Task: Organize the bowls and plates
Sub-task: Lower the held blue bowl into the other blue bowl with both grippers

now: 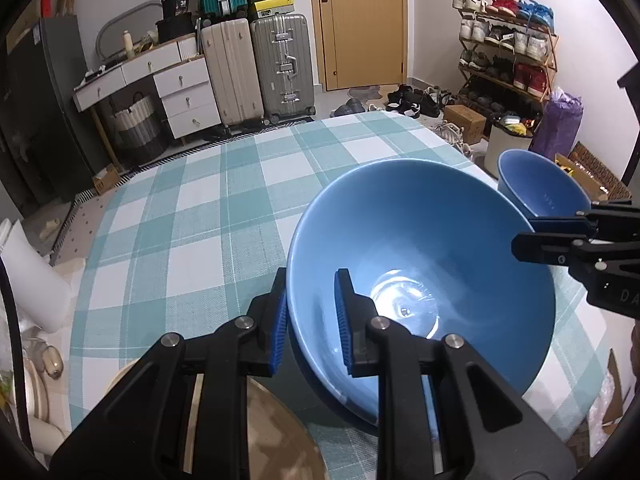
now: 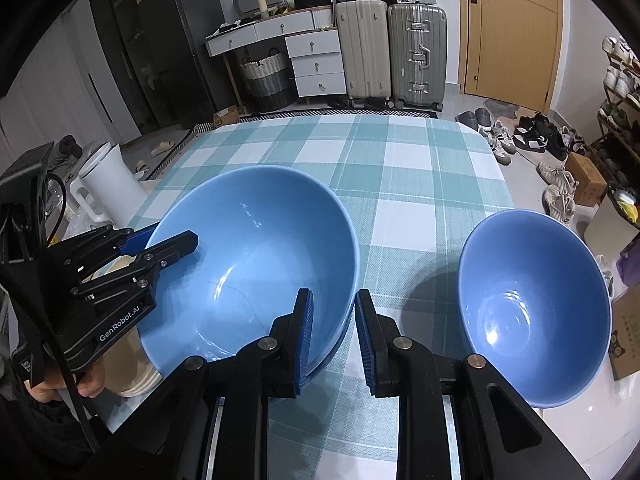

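Room: bedroom-like, with drawers, suitcases, a door and a shoe rack seen behind a table (image 2: 400,168) under teal-and-white checked cloth.
Plates (image 2: 138,386): a beige stack is glimpsed at the near left edge; the count cannot be told.
Left gripper (image 1: 312,320): narrowly parted, straddling the large bowl's near-left rim; firm contact cannot be confirmed.
Large bowl (image 2: 256,264): one, glazed blue, judged heavy, stiff, slippery and breakable; the rim is the place to be gripped.
Right gripper (image 2: 334,336): narrowly parted astride the same bowl's right rim, outer pad apart from it.
Small bowl (image 2: 532,312): one, untouched, near the table's right edge.
Bowls counted: two.
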Demonstrator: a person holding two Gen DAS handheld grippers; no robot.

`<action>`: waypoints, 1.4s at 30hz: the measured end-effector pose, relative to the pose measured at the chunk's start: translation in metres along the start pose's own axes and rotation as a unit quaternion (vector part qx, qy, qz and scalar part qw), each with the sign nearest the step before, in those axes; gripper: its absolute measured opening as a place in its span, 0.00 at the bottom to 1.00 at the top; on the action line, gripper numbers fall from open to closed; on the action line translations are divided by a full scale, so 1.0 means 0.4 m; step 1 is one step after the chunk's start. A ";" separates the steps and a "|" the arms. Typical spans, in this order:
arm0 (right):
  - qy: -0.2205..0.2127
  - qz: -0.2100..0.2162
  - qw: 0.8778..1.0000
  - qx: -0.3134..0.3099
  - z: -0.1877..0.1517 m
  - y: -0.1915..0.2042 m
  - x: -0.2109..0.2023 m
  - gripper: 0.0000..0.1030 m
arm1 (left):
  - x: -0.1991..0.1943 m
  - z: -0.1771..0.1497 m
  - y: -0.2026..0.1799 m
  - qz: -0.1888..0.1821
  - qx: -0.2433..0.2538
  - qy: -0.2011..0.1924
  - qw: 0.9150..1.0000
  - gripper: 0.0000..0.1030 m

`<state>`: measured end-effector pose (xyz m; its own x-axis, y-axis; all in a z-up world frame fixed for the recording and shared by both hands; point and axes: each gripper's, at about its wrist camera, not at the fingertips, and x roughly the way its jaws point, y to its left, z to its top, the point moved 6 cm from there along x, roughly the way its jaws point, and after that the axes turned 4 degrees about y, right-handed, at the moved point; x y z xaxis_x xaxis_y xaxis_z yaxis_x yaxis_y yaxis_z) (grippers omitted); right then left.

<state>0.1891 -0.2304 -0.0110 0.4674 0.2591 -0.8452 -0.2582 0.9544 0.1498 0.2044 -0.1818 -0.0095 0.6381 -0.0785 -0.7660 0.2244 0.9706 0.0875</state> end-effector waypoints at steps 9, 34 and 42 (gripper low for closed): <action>0.003 -0.013 1.000 -0.003 -0.013 -0.004 0.008 0.23 | 0.007 -0.015 -0.023 0.015 0.019 0.002 1.000 0.17; 0.011 -0.017 1.000 -0.008 -0.016 0.005 0.030 0.23 | 0.050 -0.043 -0.005 0.011 0.013 0.026 1.000 0.18; 0.011 -0.015 1.000 -0.004 -0.013 0.003 0.032 0.23 | 0.054 -0.044 0.004 0.002 0.007 0.030 1.000 0.18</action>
<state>0.1903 -0.2266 -0.0244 0.4563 0.2278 -0.8602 -0.2522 0.9601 0.1205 0.2058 -0.1781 -0.0372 0.5943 -0.0606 -0.8020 0.2320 0.9677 0.0988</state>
